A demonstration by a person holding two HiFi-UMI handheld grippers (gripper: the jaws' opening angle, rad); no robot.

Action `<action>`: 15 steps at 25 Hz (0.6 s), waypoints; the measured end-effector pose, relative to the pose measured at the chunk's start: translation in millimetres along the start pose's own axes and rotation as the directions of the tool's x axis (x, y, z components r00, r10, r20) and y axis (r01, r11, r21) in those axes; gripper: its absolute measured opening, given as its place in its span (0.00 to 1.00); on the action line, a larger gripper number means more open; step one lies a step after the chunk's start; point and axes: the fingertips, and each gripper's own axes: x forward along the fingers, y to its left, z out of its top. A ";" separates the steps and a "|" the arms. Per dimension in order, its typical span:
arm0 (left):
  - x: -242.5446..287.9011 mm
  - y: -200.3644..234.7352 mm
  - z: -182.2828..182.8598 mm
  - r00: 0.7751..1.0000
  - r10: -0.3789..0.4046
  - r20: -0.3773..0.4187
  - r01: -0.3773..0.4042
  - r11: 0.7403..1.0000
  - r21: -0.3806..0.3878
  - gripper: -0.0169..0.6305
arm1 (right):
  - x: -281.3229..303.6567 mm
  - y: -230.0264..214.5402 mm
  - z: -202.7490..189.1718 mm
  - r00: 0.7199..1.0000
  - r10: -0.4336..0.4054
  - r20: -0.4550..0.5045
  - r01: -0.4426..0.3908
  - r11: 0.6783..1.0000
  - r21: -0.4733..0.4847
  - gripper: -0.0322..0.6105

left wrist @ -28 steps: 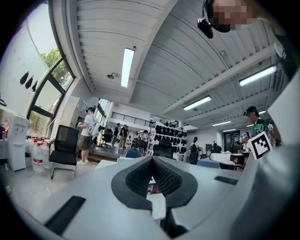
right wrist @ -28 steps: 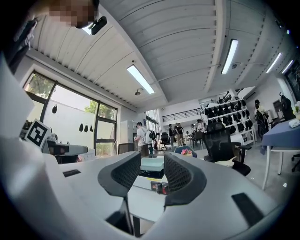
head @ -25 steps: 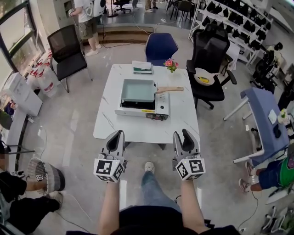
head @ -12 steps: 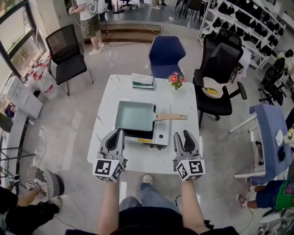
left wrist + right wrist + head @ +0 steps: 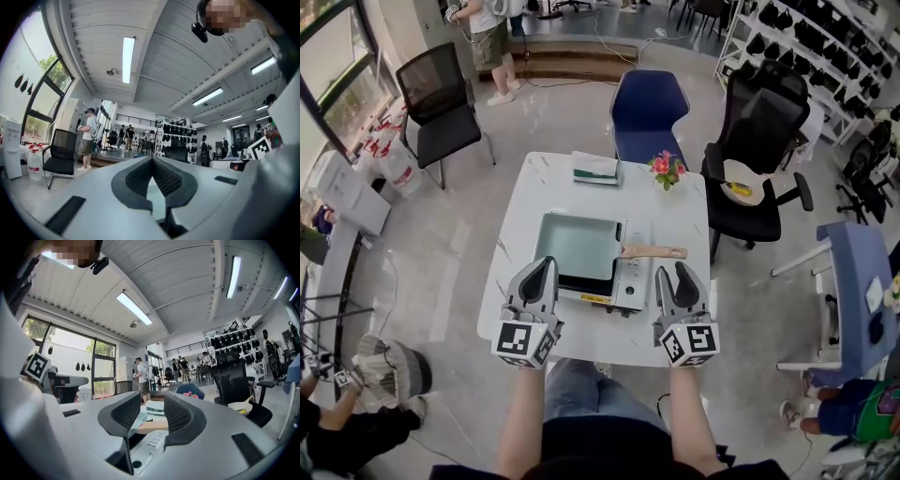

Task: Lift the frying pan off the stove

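On the white table (image 5: 525,202) the frying pan (image 5: 577,246) sits on the stove (image 5: 630,281), unlifted (nothing is gripped): left gripper (image 5: 541,266) closed and empty, right gripper (image 5: 673,272) parted, short of the handle (image 5: 654,251).

Glossy grey floor (image 5: 441,272), blue chair (image 5: 649,103) behind the white table (image 5: 534,197), strip lights (image 5: 127,54) overhead, tall windows (image 5: 70,357).
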 end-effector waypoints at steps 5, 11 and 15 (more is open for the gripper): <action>14.5 -1.4 -4.2 0.999 -0.038 -0.019 0.039 0.999 0.011 0.05 | 10.8 -4.1 2.3 1.000 -0.008 -0.010 0.008 1.000 -0.007 0.27; 21.9 5.9 -10.0 0.997 -0.068 -0.033 0.067 0.998 -0.014 0.05 | 24.3 -7.7 15.5 1.000 -0.013 -0.017 0.012 0.998 -0.063 0.27; 25.8 11.7 -10.1 0.997 -0.075 -0.035 0.074 0.997 -0.027 0.05 | 38.0 -8.5 24.4 0.997 0.026 -0.079 -0.039 0.984 -0.174 0.27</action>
